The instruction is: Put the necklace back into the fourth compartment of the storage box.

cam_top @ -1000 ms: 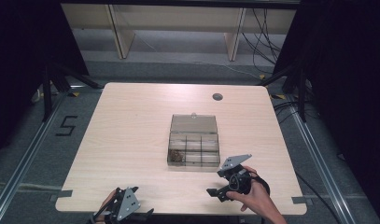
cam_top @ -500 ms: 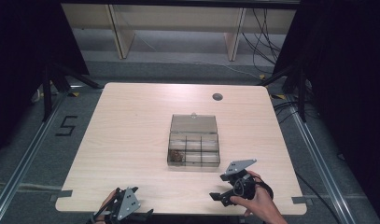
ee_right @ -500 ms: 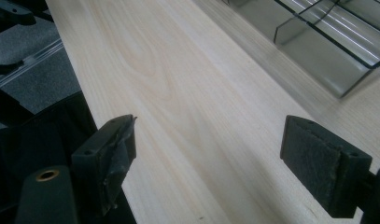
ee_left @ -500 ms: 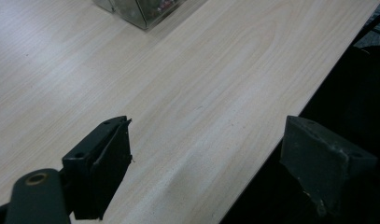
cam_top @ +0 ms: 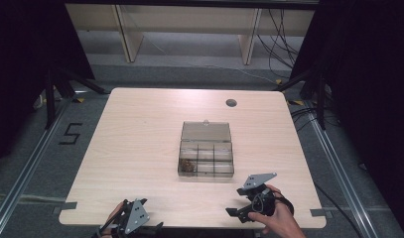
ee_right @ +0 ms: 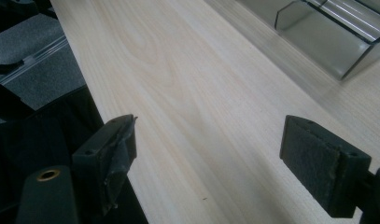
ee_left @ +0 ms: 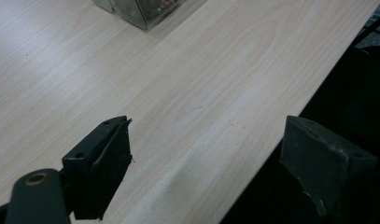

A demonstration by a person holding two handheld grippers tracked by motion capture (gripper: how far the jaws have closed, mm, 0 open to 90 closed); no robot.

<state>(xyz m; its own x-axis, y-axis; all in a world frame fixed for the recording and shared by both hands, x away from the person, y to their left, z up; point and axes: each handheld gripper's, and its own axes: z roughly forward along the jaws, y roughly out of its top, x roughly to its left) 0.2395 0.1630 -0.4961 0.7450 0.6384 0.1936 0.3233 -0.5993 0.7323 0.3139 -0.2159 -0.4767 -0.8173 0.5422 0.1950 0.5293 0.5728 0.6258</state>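
Note:
A clear plastic compartment box [cam_top: 206, 151] with its lid laid open toward the back sits at the middle of the light wooden table [cam_top: 140, 139]. Small brownish pieces lie in its front left cell [cam_top: 187, 166]. My right gripper [cam_top: 236, 202] is held in a hand near the front edge, below and right of the box, jaws wide apart and empty. In the right gripper view the gripper [ee_right: 208, 158] hovers over bare wood, the box [ee_right: 327, 32] at upper right. My left gripper [cam_top: 140, 218] sits at the front left edge, open. In the left gripper view the gripper [ee_left: 206, 158] straddles the table's edge, the box's corner [ee_left: 141, 9] far off.
A round cable hole [cam_top: 231, 102] lies at the table's back right. Pale shelving [cam_top: 189, 29] stands behind the table. Floor rails run along both sides, with a "5" mark [cam_top: 70, 133] on the left floor. Dark drapes flank the space.
My right gripper has drawn back from the box toward the table's front edge and slightly to the right. The left gripper has stayed put.

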